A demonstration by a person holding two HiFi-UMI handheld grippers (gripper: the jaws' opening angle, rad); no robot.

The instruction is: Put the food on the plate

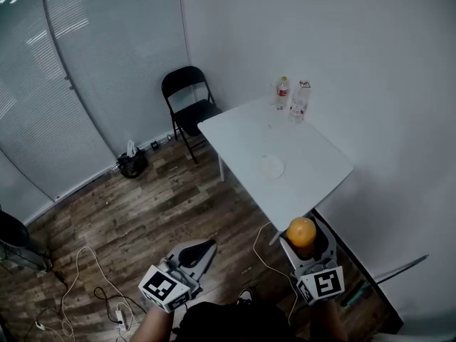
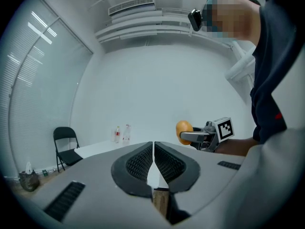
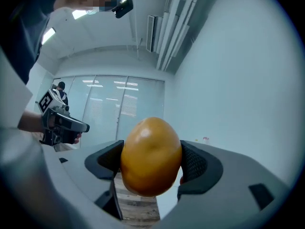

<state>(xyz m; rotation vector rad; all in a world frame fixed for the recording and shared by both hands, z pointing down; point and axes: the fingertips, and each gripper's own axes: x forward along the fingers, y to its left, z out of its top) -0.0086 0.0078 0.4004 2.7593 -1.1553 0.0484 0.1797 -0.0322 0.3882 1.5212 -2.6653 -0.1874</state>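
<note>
Right gripper clamped on fruit across its middle. Skin looks smooth, firm, probably slippery, and it may roll once released. Left gripper closed, empty; plate well apart.

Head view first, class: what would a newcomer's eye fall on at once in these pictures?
The bright orange food stands out, clamped in the right gripper by the near end of the white table. On the table, a small plate lies at the middle and two bottles stand at the far end. The left gripper is shut, empty.
</note>
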